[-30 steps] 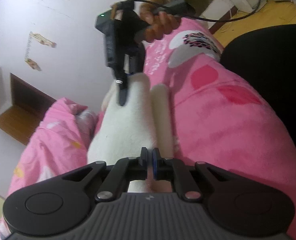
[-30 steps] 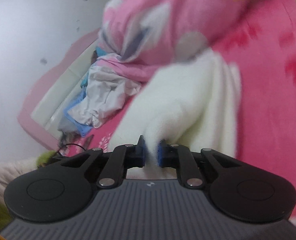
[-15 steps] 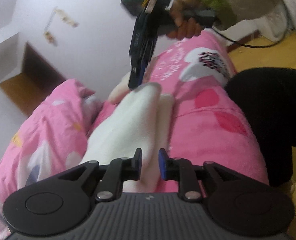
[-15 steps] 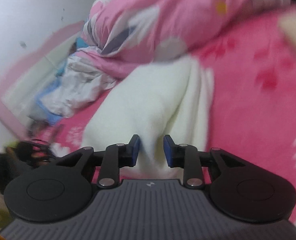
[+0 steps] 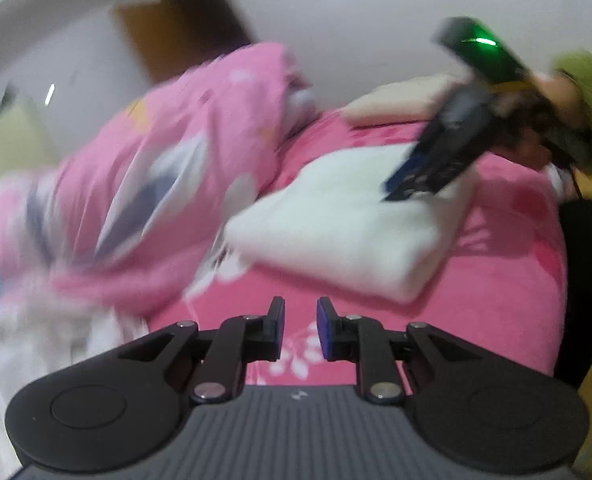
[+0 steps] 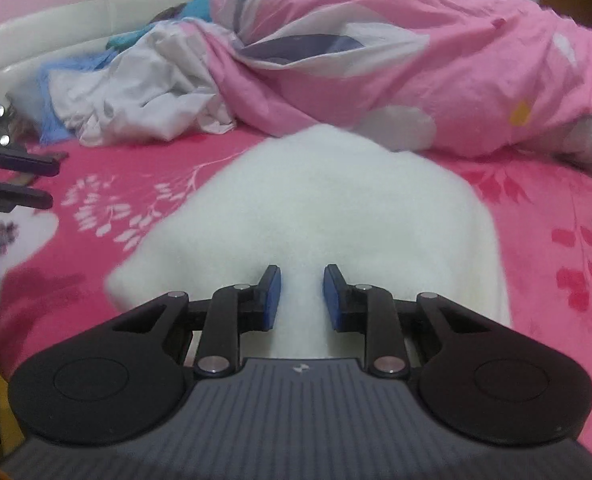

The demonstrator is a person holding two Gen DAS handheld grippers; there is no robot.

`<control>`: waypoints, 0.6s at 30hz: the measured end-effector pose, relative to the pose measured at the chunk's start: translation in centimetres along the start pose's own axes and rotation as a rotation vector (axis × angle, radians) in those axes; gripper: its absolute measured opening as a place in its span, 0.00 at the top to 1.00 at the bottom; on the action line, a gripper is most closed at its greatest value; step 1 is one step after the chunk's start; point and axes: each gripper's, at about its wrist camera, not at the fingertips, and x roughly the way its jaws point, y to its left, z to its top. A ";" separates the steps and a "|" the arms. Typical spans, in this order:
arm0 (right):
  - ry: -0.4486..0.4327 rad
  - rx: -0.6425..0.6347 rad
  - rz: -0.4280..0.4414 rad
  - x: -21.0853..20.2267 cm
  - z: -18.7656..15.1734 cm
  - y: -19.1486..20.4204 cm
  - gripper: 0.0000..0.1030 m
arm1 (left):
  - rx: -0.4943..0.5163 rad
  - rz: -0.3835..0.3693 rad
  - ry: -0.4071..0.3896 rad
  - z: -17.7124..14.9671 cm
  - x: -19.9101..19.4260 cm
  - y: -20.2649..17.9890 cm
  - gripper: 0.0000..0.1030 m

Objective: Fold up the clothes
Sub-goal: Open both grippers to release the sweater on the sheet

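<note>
White garment [image 6: 315, 216] lies folded flat on the bed [image 6: 543, 248], beside the heaped pink duvet [image 6: 415, 48]. Left hand-held gripper [image 5: 299, 328] and right hand-held gripper [image 6: 301, 298] both spread, holding nothing; apparently released so the fold rests undisturbed.

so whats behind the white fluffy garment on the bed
Behind the white garment a crumpled pink duvet is heaped on the pink sheet, with white and blue laundry to its left. The garment's far edge hides where the duvet meets the sheet.
</note>
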 end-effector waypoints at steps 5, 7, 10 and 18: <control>-0.005 0.030 -0.027 -1.3 2.5 1.2 0.78 | -0.246 -0.041 0.045 -0.4 0.7 2.0 0.80; -0.038 0.050 -0.006 -2.3 2.2 2.0 0.78 | -0.314 -0.046 0.054 -0.6 1.0 2.1 0.80; 0.019 0.078 -0.002 -0.4 -0.2 2.6 0.80 | -0.404 -0.069 0.040 -0.7 2.0 2.1 0.80; -0.071 0.180 -0.038 -1.0 -2.0 3.1 0.80 | -0.501 -0.099 -0.079 2.3 7.2 1.3 0.81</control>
